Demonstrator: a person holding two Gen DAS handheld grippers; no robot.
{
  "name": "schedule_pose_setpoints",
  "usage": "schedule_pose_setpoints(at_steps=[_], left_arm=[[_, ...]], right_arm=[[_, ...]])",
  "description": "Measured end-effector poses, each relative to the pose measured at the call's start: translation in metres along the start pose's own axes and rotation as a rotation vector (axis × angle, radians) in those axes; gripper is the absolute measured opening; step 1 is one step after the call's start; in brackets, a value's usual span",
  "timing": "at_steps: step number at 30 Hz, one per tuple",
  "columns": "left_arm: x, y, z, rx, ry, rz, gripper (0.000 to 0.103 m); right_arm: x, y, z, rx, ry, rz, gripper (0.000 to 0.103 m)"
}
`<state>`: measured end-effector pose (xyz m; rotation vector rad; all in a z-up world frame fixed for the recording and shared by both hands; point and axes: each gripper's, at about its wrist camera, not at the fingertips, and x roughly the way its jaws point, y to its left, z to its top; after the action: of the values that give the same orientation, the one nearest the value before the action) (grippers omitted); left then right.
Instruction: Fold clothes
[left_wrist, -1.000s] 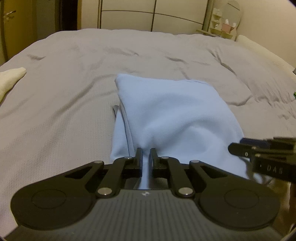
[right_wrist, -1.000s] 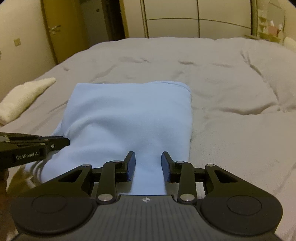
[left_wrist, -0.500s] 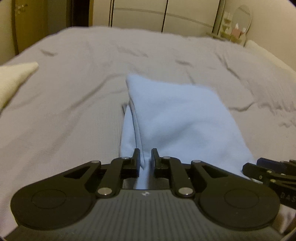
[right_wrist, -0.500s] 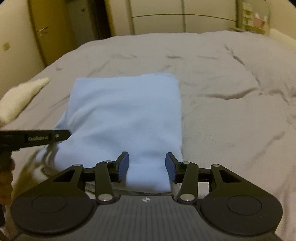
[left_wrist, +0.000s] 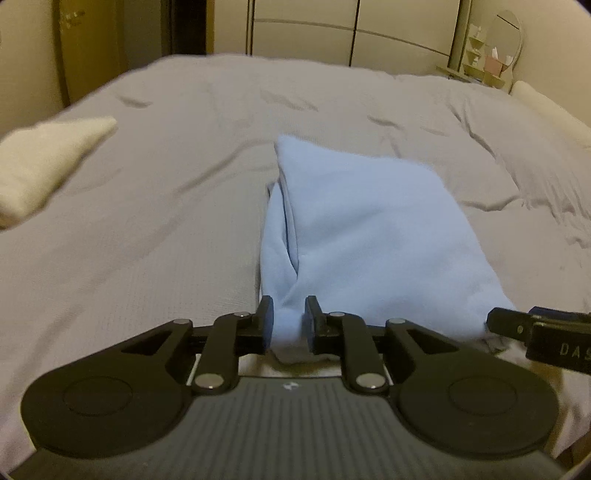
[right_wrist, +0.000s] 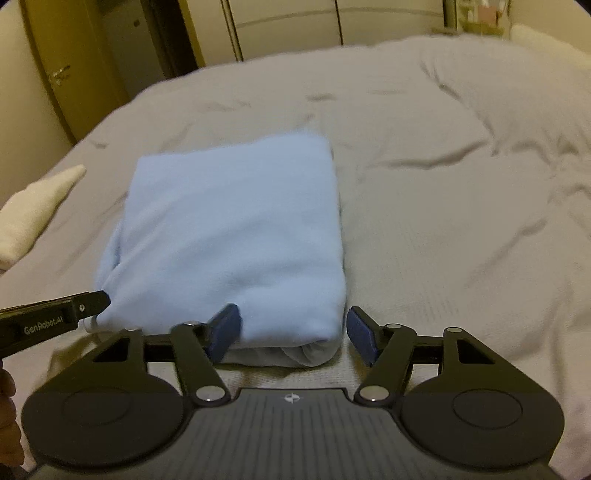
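a folded light-blue garment lies on the grey bed, near its near edge and roughly midway along that edge, its long sides running toward the far side. the top layer is smooth; along its left side the stacked folds show as a few loose edges. the near end is rolled and thick.

the left gripper has its jaws drawn in on the near left corner of the garment, a bunched bit of blue cloth pinched between them. its fingers sit right at the bed's near edge.

the right gripper is wide apart at the near right corner of the garment. the left finger rests against the rolled end; the right finger stands just beside the garment's right edge, over bare bedding, holding nothing.

each gripper's tip shows at the edge of the other's view, touching or just beside the garment's near end.

a cream towel lies by the left edge of the bed, well apart from the garment. wardrobe doors stand beyond the far edge.
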<state>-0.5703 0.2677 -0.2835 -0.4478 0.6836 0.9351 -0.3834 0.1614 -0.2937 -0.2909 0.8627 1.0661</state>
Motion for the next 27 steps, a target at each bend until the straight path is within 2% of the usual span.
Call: schedule_pose_setpoints(at_steps=[4,6,12,21,27], left_arm=[[-0.034,-0.011,-0.013,-0.012,0.021,0.032,0.017],[-0.048,-0.015,-0.021,-0.014,0.041,0.056,0.019],[-0.083,-0.031,-0.041,0.005,0.052,0.082,0.027],[-0.132,-0.063,-0.050,0.073,-0.015,0.123,0.033],[-0.156,-0.071,-0.061,0.084,-0.031,0.159,0.038]], right_arm=[[-0.025,-0.003,-0.003,0.016,-0.023,0.008,0.072],[-0.035,-0.004,-0.007,0.015,-0.031,0.001,0.081],[-0.060,-0.019,-0.025,0.035,-0.032,-0.015,0.089],[-0.107,-0.040,-0.034,0.071,-0.104,0.024,0.089],[-0.119,-0.047,-0.042,0.072,-0.100,0.062,0.089]])
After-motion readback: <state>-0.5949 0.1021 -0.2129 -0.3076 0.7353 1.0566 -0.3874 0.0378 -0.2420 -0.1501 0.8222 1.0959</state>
